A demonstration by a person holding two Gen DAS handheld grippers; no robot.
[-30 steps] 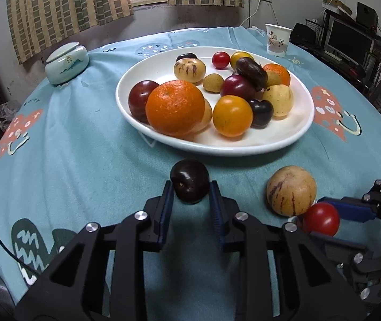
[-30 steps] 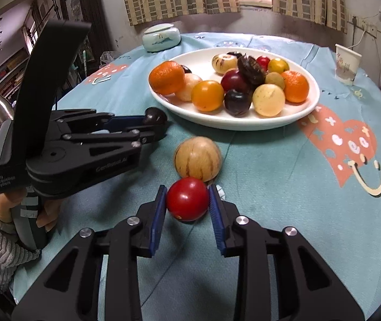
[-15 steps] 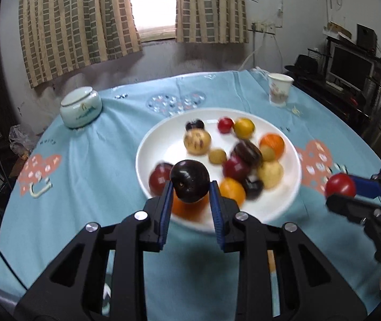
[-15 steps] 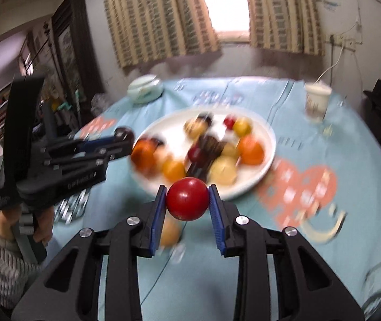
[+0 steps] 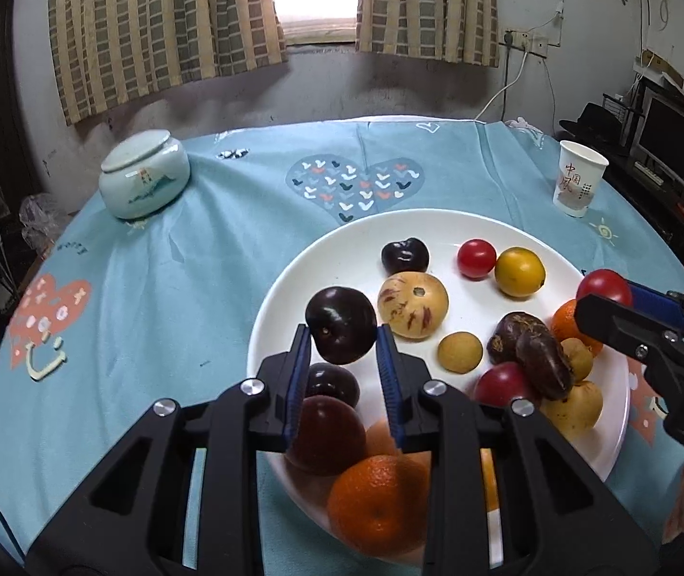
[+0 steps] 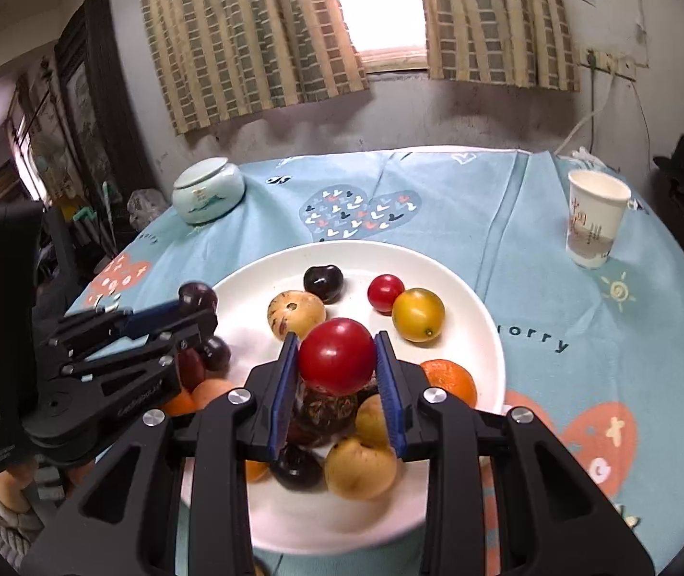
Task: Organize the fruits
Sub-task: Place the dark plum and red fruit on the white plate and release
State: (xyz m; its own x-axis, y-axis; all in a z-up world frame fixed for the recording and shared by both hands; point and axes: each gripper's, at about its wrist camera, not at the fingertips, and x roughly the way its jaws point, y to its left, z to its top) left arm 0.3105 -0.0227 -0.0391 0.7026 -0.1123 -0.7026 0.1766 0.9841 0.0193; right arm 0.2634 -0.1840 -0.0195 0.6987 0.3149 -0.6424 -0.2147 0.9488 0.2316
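Carrying fruit to the plate (image 5: 270,336) is the step in hand: the left gripper (image 5: 342,365) is squeezing a dark plum (image 5: 340,325) between its blue fingers (image 5: 300,360), hanging above the plate's left part, while the right gripper (image 6: 337,374) is clamping a red tomato (image 6: 337,356) over the piled middle. Both fruits are riding clear of the heap, so placing seems only begun. Next, each hand is likely needing to come down onto a bare patch of white glaze and ease the fingers apart, since round, glossy skins are apt to roll on the smooth, shallow dish. Oranges (image 5: 378,504) are showing a pebbled rind; the tan melon (image 5: 412,306) is looking matt and streaked with purple. Under it all the desk (image 5: 174,288) is wearing soft, creased blue cloth.
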